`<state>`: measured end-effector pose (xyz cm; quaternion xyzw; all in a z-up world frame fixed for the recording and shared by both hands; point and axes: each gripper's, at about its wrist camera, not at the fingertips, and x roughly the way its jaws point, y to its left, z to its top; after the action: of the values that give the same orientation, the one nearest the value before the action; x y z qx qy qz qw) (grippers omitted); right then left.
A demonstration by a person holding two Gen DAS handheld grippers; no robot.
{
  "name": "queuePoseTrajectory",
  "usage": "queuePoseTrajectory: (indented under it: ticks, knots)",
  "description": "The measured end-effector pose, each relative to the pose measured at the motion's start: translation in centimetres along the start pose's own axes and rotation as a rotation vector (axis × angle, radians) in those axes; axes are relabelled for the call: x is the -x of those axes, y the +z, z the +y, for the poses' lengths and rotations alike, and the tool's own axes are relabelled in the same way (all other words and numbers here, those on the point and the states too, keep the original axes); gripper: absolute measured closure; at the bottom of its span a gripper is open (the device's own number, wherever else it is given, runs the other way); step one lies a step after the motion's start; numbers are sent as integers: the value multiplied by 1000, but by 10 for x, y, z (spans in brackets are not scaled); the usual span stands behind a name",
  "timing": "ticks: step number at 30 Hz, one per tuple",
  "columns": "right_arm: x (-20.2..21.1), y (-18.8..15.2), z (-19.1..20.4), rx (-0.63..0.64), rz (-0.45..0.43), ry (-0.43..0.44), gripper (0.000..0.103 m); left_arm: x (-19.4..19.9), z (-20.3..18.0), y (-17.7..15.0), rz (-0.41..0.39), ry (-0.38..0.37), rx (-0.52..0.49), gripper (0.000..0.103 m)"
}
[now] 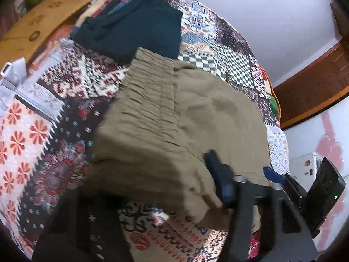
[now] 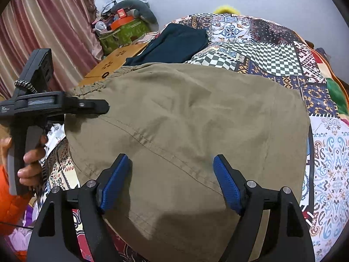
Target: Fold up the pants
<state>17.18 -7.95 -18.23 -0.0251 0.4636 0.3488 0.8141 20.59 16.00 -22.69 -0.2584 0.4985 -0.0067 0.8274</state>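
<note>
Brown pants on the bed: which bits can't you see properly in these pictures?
- Left gripper: side-on in the right wrist view and smeared by blur in the left wrist view, so whether it pinches the brown pants is unclear.
- Pants' near edge: in the right wrist view, cut off behind the open right gripper.
- Dark blue cloth: the pants hide its near end in both views.
- Yellow thing: the quilt hides all but its top.

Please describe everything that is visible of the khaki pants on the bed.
The khaki pants are olive-tan woven cloth, folded into a broad flat block on the patchwork quilt. A gathered elastic waistband lies at the far left edge, and a stitched seam runs diagonally across the top. The surface is slightly wrinkled. The right gripper stands open over the near edge; the left gripper reaches in near the waistband. Dark teal clothing lies beyond.
</note>
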Motion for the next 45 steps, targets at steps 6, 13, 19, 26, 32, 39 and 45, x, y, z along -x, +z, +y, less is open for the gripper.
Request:
queuePoseTrajectory:
  ticks: [6, 13, 19, 26, 32, 39, 45]
  knots:
    - [13, -10, -7, -40, -9, -15, 26, 30, -14, -11, -113, 108, -109, 64]
    - [33, -27, -13, -48, 3, -63, 26, 86, -26, -26, -336, 395, -232, 67]
    - [37, -32, -18, -37, 3, -73, 26, 109, -32, -21, -401, 447, -262, 69]
    - [32, -39, -33, -135, 12, -16, 26, 118, -77, -20, -432, 322, -352, 70]
    - [34, -42, -33, -141, 1, -33, 26, 114, -121, -21, -408, 196, -441, 72]
    - [36, -44, -33, -140, -9, -34, 26, 96, -158, -25, -322, 90, -509, 72]
    - [38, -45, -32, -133, -15, -38, 26, 73, -170, -33, -192, 7, -525, 72]
